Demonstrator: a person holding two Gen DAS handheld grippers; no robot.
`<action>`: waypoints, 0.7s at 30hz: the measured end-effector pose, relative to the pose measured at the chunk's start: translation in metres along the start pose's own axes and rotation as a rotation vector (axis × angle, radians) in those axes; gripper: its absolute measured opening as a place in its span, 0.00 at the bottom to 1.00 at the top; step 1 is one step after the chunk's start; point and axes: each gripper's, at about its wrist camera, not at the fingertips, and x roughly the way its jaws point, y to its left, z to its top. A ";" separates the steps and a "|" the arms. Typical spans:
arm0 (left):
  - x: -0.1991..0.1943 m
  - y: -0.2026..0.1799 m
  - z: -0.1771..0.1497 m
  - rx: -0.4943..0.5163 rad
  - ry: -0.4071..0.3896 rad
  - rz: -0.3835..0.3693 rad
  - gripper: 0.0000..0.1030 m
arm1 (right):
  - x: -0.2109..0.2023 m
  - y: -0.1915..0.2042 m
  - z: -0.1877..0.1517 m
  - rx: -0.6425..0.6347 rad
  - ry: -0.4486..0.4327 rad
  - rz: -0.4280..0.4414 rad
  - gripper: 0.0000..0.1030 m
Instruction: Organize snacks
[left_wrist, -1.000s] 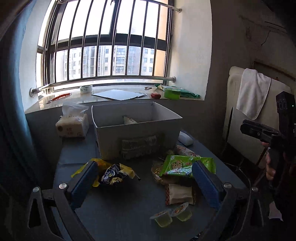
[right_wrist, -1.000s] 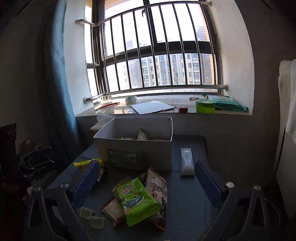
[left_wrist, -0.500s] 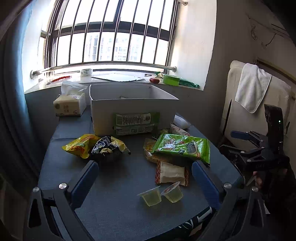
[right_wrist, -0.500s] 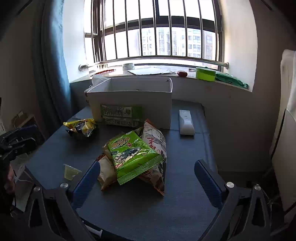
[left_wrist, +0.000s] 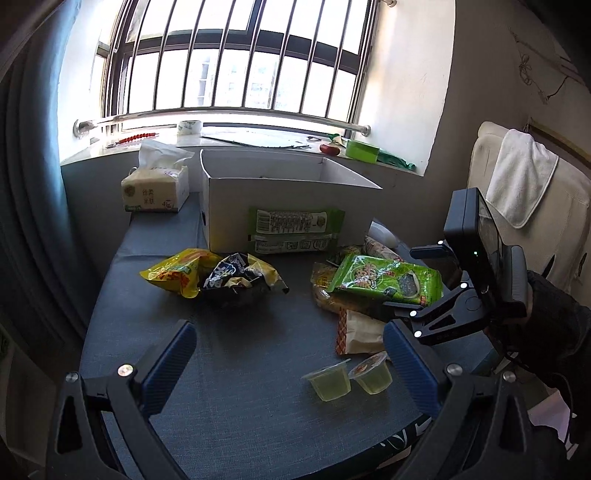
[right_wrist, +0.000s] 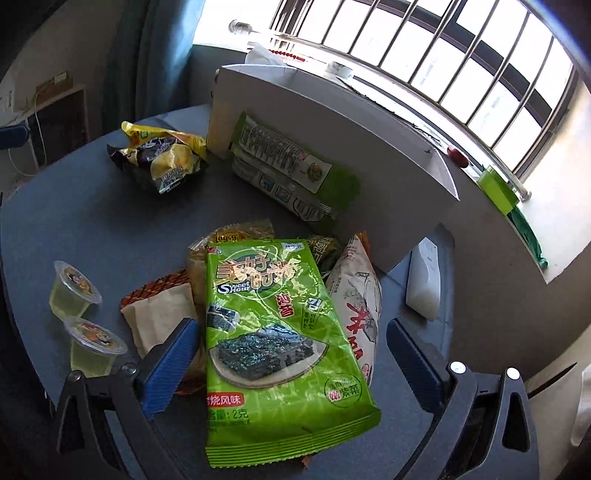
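Observation:
A green seaweed packet (right_wrist: 273, 336) (left_wrist: 384, 277) lies on top of a snack pile on the dark table. My right gripper (right_wrist: 291, 354) stands open directly over it, one finger on each side. A white-and-red bag (right_wrist: 358, 299), a beige wafer packet (right_wrist: 162, 314) and two green jelly cups (right_wrist: 85, 317) (left_wrist: 351, 376) lie around it. Yellow and black chip bags (left_wrist: 214, 275) (right_wrist: 166, 158) rest to the left. The white cardboard box (left_wrist: 288, 199) (right_wrist: 332, 140) stands behind. My left gripper (left_wrist: 291, 365) hangs open over the table's front, nothing between its fingers.
A tissue pack (left_wrist: 155, 188) sits left of the box, a white remote (right_wrist: 424, 284) to its right. A green container (left_wrist: 362, 150) and a tape roll (left_wrist: 189, 127) lie on the windowsill. A towel (left_wrist: 517, 177) hangs over a chair at right.
My right gripper has dropped down and forward until it straddles the green seaweed packet. The left gripper has pulled back slightly and lowered; nothing has been grasped.

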 end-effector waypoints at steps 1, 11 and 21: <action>0.001 0.002 -0.001 -0.004 0.004 0.004 1.00 | 0.005 -0.001 0.000 -0.003 0.023 0.013 0.79; 0.030 0.015 0.003 -0.006 0.047 0.016 1.00 | -0.047 -0.010 -0.007 0.132 -0.105 0.128 0.71; 0.123 0.017 0.036 0.179 0.204 0.187 1.00 | -0.108 -0.028 -0.036 0.401 -0.310 0.226 0.71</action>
